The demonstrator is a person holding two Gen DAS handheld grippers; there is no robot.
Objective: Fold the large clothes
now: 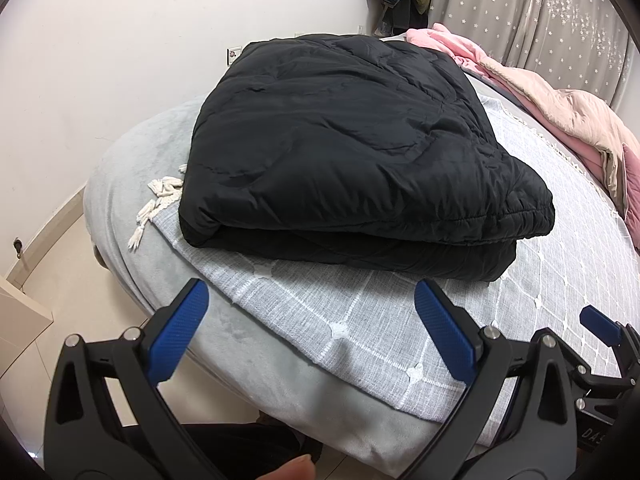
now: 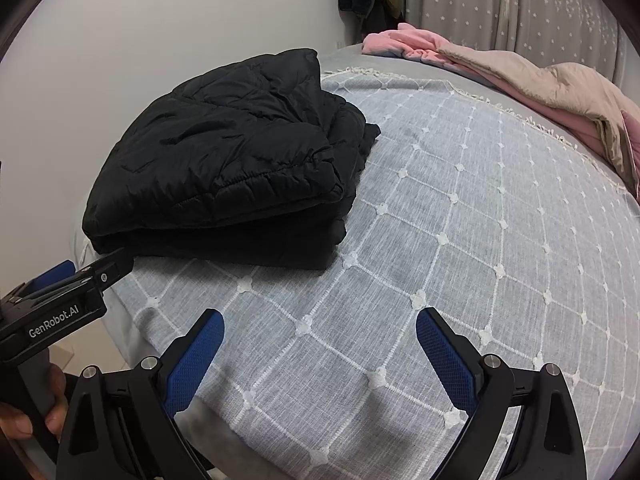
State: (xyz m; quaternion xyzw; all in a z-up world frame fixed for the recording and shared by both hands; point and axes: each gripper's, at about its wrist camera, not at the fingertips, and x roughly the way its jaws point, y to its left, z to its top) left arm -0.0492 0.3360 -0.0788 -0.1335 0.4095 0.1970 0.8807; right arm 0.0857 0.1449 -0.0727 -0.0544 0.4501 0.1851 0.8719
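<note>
Where "GenRobot.AI" marks left gripper (image 2: pixel 86 270) — jaws apart

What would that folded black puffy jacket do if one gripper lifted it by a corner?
The folded black quilted jacket would probably flop open, since its stacked layers lie loose on the grey checked bedspread. Its puffy padding suggests it is light for its bulk. The smooth, faintly shiny shell might slip between the jaws.

White lettering "GenRobot.AI" stands on the black body of the left gripper (image 2: pixel 86 276); partial "DAS" elsewhere.
</note>
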